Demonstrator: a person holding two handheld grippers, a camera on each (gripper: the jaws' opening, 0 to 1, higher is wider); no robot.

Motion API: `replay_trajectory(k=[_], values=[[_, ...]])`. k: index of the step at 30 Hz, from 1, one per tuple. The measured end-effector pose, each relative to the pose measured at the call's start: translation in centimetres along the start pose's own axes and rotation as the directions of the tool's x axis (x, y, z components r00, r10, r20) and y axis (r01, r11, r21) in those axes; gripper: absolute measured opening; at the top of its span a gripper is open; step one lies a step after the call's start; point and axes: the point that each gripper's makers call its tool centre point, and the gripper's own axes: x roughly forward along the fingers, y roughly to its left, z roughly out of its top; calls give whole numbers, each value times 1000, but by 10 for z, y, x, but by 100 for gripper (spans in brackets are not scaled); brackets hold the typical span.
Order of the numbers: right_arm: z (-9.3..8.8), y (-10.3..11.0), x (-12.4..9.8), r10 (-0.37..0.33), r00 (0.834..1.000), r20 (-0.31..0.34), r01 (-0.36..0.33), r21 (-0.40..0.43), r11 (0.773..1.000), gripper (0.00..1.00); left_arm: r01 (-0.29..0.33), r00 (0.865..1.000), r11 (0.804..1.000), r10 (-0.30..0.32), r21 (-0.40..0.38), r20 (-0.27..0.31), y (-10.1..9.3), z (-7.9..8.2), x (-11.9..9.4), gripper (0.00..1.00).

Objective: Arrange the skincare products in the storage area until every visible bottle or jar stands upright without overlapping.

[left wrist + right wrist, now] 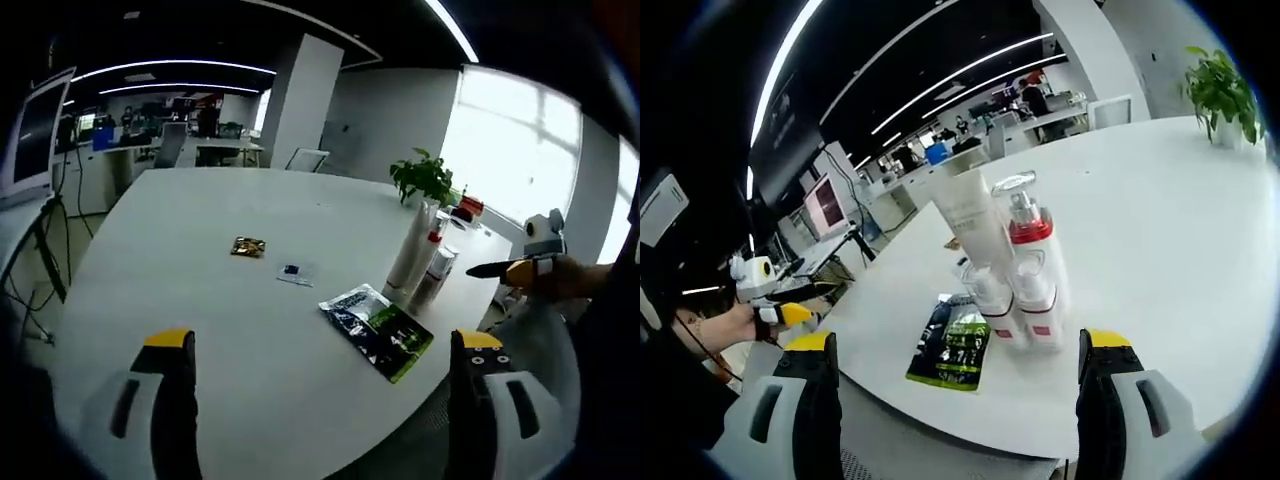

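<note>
Several skincare containers stand upright in a tight cluster on the white table (pixel 1160 230): a tall white tube (pixel 965 212), a clear-capped pump bottle with a red band (pixel 1026 228) and two small clear-capped bottles (pixel 990 292). The same cluster (pixel 422 262) stands at the table's right edge in the left gripper view. A green and black sachet pack (pixel 954 350) lies flat beside it. My right gripper (pixel 956 345) is open, short of the bottles. My left gripper (pixel 323 345) is open above the near table edge, holding nothing. Each gripper shows in the other's view: the right gripper (pixel 508 270) and the left gripper (pixel 770 300).
A gold packet (pixel 248 246) and a small clear sachet (pixel 296 272) lie mid-table. A potted plant (pixel 425 180) stands behind the bottles. Office desks and a monitor (pixel 35 130) lie beyond the table. A person's hand (pixel 725 325) holds the left gripper.
</note>
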Motion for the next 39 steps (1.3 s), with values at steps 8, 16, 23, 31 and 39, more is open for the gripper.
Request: replay_trajectory(k=[8, 16, 23, 31, 39], values=[[-2, -1, 1, -2, 1000, -3, 2, 13, 1000, 100, 6, 999, 1000, -6, 12, -41, 2, -5, 7, 99], [-3, 0, 2, -3, 1000, -10, 3, 5, 1000, 100, 10, 996, 999, -7, 35, -89, 4, 0, 26, 99], [-3, -3, 2, -31, 1000, -4, 30, -27, 999, 100, 20, 977, 997, -3, 76, -211, 7, -7, 56, 95], [-2, -9, 1, -55, 999, 4, 55, -7, 998, 99, 36, 967, 995, -11, 94, -254, 9, 2, 96, 94], [0, -14, -1, -79, 997, 16, 79, 10, 997, 98, 56, 951, 992, -20, 109, -309, 13, 8, 135, 92]])
